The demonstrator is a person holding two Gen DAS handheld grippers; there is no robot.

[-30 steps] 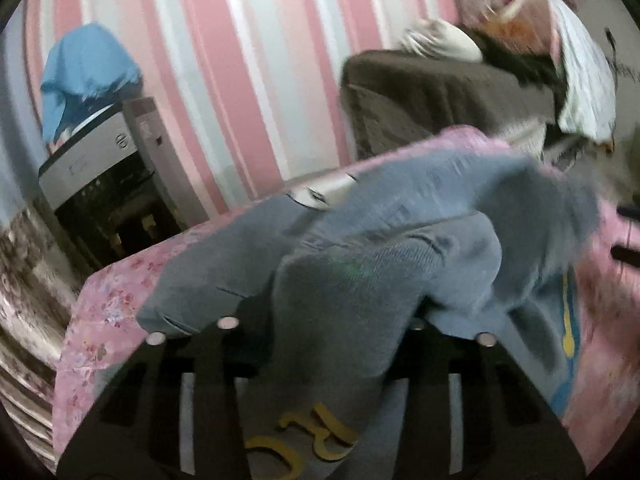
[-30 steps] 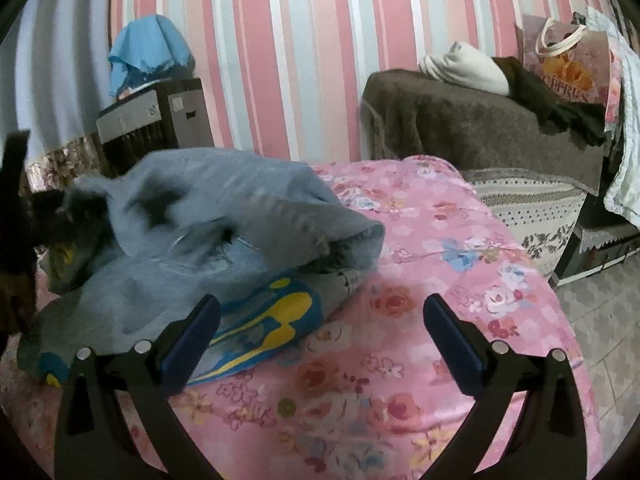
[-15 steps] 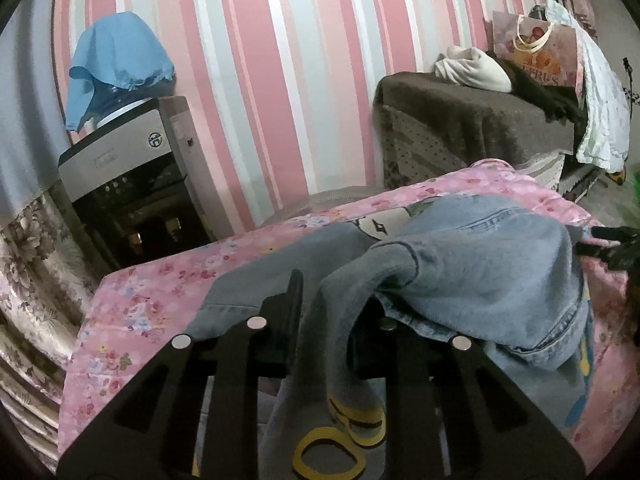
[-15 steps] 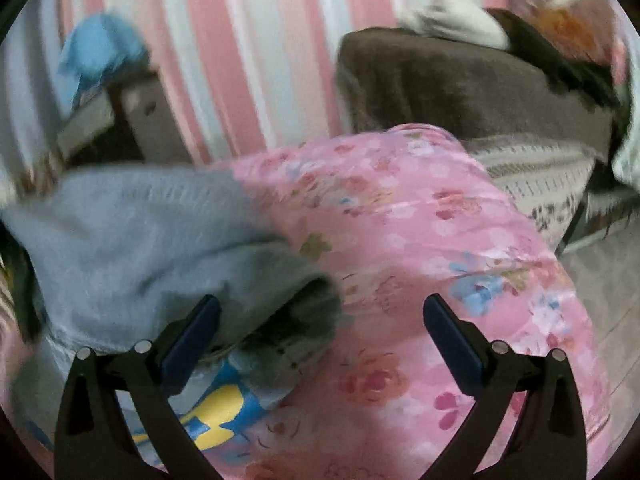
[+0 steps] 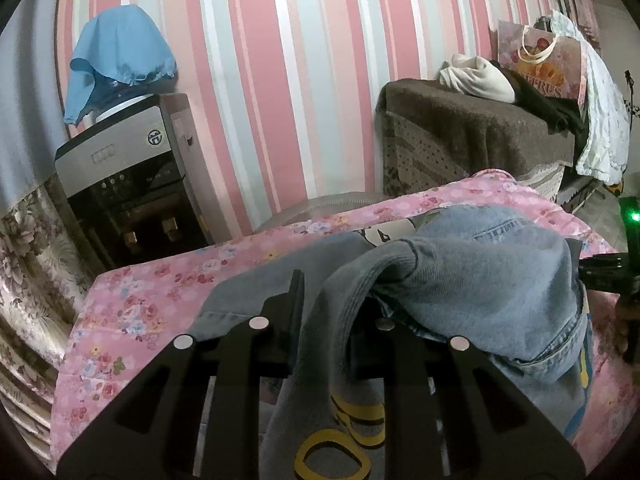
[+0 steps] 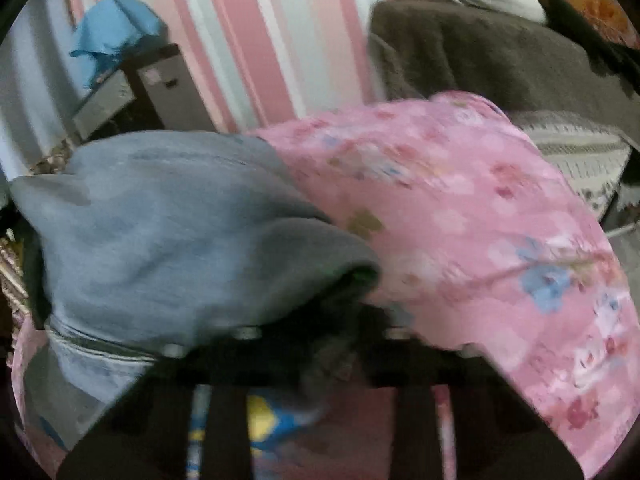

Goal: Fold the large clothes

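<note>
1. Left wrist view: the left gripper (image 5: pixel 324 312) has its jaws nearly together, pinching a gathered ridge of the grey denim garment (image 5: pixel 472 280). The cloth rises between the fingers and hangs toward the camera, showing yellow printed letters at the near edge.

2. Same view: the garment lies in a bunched heap on the pink floral bedspread (image 5: pixel 140 312), mostly right of centre. At the far right edge the other tool pokes in beside the heap.

3. Same view, count: one garment on the bed, one water dispenser (image 5: pixel 120 184) far left with one blue cloth (image 5: pixel 116 56) draped over it, and one brown-covered couch (image 5: pixel 472 132) far right carrying a white bundle and a printed bag.

4. Right wrist view: this picture is blurred. The right gripper (image 6: pixel 320 336) has just been closing, and its jaws now sit drawn in on a dark fold of the same garment at the near centre; it appears to be gripping that fold, though the smear hides the pads themselves.

5. Same view: the denim fills the left half and bare bedspread the right.

6. Progress, as a judgement: early. Both tools have cloth in hand, but the garment is crumpled, with no flat panel or clean fold showing. Spreading it out, then folding, remains.
</note>
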